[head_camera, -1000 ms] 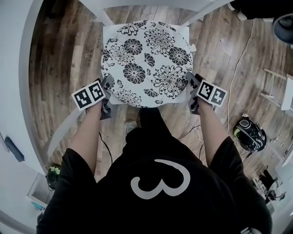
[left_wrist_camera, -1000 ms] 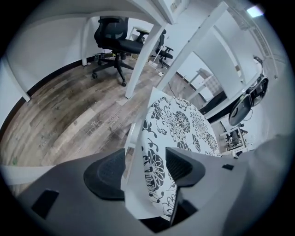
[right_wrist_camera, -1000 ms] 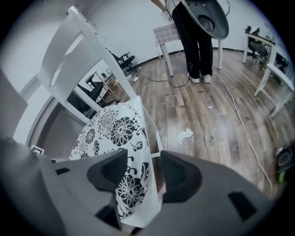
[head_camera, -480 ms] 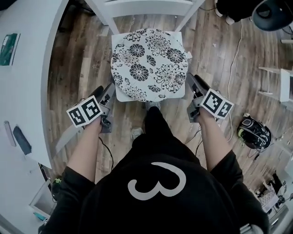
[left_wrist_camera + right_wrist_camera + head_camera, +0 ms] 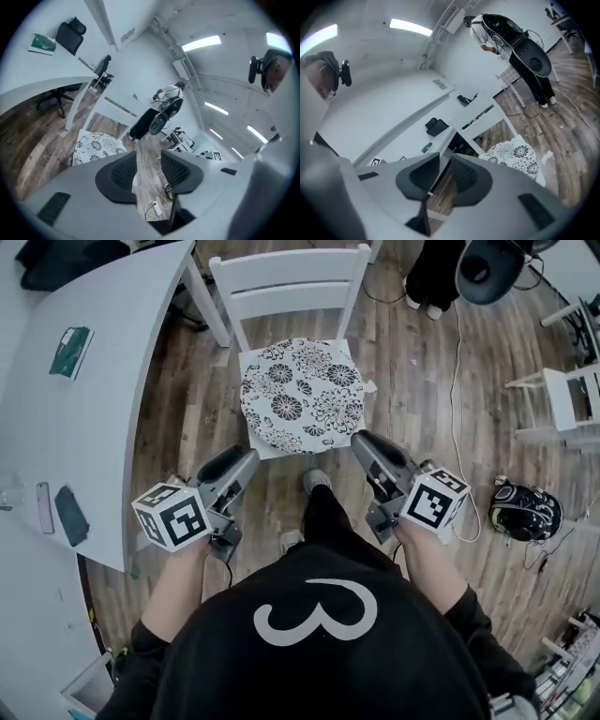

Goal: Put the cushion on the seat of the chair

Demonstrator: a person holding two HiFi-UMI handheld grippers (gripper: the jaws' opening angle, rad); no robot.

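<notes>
The black-and-white flowered cushion (image 5: 302,395) lies flat on the seat of the white chair (image 5: 288,287). Both grippers hang in the air well short of it, near the person's body, touching nothing. My left gripper (image 5: 242,457) is off the cushion's near left corner, its jaws closing with only a narrow gap and nothing between them. My right gripper (image 5: 367,444) is off the near right corner, its jaws closing too, also empty. The left gripper view shows the cushion (image 5: 96,145) far beyond the jaws (image 5: 137,168). In the right gripper view the cushion (image 5: 513,157) lies to the right of the jaws (image 5: 443,173).
A white table (image 5: 103,399) runs along the left with a green book (image 5: 70,350) and a phone (image 5: 44,507) on it. On the wooden floor at the right lie a white cable (image 5: 457,362) and a black helmet (image 5: 525,512). Another white chair (image 5: 574,395) stands at the right edge.
Both grippers have let go of the cushion's sides, risen and drawn back towards the person. Their jaws have narrowed. The cushion stays on the seat.
</notes>
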